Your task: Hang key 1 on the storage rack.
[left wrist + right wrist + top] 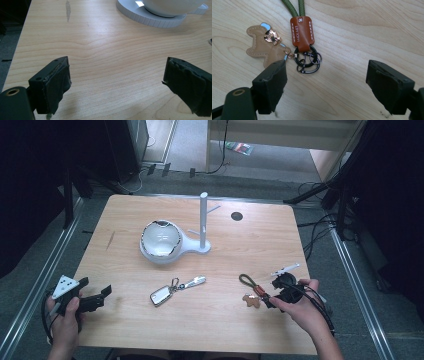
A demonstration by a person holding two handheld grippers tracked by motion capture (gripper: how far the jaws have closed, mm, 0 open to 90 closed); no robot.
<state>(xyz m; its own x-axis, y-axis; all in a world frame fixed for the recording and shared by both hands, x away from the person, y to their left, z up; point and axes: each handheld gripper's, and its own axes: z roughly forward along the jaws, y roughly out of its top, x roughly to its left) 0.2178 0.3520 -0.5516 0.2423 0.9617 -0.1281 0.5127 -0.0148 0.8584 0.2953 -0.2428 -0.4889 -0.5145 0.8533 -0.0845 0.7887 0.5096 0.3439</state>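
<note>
Right gripper (325, 86), fingers wide open and empty, hovers over the green-cord keychain with brown leather tab (302, 30); best to lower toward twelve o'clock, straddling the black rings (307, 61).

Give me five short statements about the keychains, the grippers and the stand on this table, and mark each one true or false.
1. The right gripper has its jaws open. True.
2. The left gripper holds the car key. False: its jaws are open over bare table.
3. The keychain has a green cord. True.
4. The keychain hangs on the stand. False: it lies flat on the table.
5. A bear charm lies beside the orange tab. True.
</note>
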